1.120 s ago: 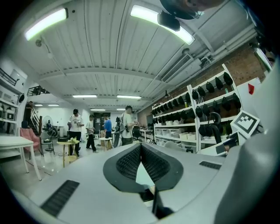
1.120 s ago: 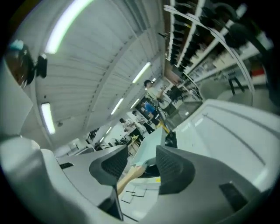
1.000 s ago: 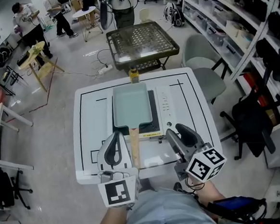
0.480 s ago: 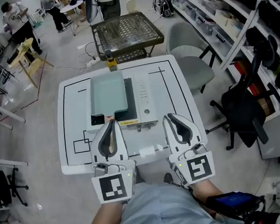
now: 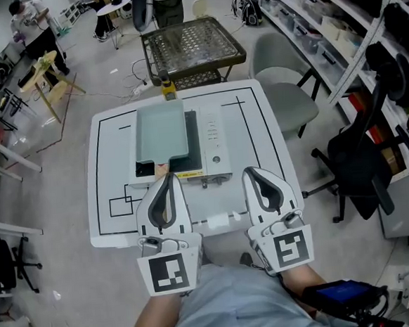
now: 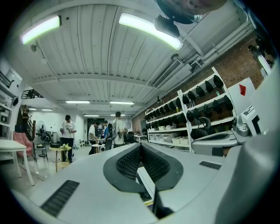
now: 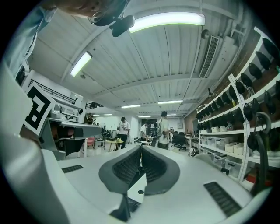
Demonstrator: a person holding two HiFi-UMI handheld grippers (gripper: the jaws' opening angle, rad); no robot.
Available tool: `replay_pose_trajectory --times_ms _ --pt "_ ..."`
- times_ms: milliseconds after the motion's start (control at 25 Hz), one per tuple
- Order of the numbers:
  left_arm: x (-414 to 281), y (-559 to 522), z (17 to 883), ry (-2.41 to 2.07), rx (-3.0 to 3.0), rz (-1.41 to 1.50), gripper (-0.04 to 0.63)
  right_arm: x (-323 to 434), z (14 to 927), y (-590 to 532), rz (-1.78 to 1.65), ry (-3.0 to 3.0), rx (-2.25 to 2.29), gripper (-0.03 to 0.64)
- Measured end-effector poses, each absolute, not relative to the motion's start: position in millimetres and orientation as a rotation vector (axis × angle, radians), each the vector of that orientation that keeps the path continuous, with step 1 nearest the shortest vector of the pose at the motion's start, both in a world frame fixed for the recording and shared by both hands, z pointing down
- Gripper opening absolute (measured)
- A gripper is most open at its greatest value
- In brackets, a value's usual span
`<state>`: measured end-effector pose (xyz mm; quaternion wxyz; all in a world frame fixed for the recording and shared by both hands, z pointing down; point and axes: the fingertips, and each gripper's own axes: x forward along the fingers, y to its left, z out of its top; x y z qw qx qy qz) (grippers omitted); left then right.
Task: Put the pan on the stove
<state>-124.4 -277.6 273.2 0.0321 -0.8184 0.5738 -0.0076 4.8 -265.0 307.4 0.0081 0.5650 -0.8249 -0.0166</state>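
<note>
White table (image 5: 257, 120) with stove (image 5: 214, 148) in its middle. Pan (image 5: 161, 131) flat on stove's left part, so placing judged done. Pan's long axis far-to-near, wooden handle (image 5: 161, 170) pointing at person, ending near left gripper (image 5: 166, 178). Left gripper and right gripper (image 5: 251, 171) at near table edge, jaws pressed together, holding nothing, probably let go.

Lab: storage shelves (image 5: 323, 17), office chairs (image 5: 363, 159)
</note>
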Motion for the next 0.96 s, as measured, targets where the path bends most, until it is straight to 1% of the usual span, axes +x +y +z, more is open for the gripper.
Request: replay_pose_trajectory --times_ms 960 --pt "-129.6 -266.7 269.5 1.779 -2.501 -0.028 0.018 -2.5 299.1 -254.1 -0.113 -2.621 1.768 0.049"
